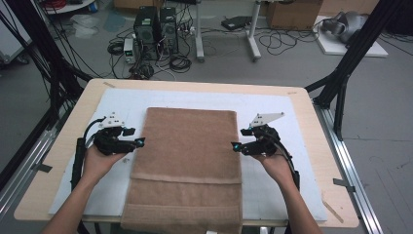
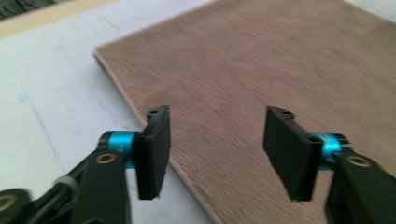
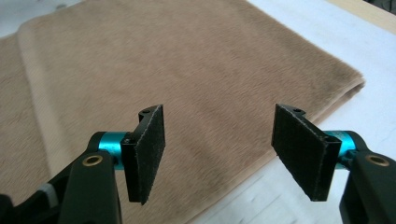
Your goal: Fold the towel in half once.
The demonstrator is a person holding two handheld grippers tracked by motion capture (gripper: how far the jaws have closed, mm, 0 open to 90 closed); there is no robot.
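A folded brown towel (image 1: pixel 186 165) lies mid-frame on the white mat (image 1: pixel 272 190), its near end hanging over the table edge. The left gripper (image 1: pixel 140 142) and right gripper (image 1: pixel 234 146) flank its long edges, jaws apart and empty, probably lined up for a symmetric pinch

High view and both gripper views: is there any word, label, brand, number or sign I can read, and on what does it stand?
None can be read.
The folded brown terry towel bears a woven border band, no letters.
The white mat and the light wooden table are unmarked.
The black computer towers on the floor are too small to tell.
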